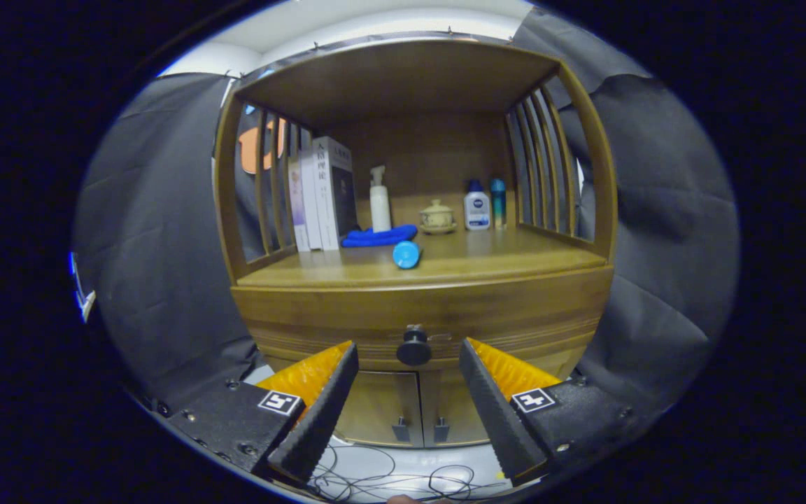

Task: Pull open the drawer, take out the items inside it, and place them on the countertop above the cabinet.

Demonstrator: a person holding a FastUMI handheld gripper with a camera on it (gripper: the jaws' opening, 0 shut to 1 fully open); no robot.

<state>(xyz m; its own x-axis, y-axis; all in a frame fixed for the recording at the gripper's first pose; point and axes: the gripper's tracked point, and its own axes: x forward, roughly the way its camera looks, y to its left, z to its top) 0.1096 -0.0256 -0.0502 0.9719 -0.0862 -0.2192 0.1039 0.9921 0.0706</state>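
Note:
A wooden cabinet stands ahead of me with a drawer (347, 315) across its front, closed flush, and a dark round knob (414, 348) in its middle. My gripper (408, 353) is open; the knob sits between the two fingertips but farther off, and neither finger touches it. Above the drawer lies the wooden countertop (515, 255), under an open shelf roof. A light blue cylinder (406, 253) lies on its side near the countertop's front edge. The drawer's inside is hidden.
At the back of the countertop stand books (322, 196), a white pump bottle (379, 201), a folded blue cloth (378, 236), a small lidded cup (437, 215) and two bottles (485, 205). Two small doors (417, 416) sit below the drawer. Cables (389, 479) lie on the floor.

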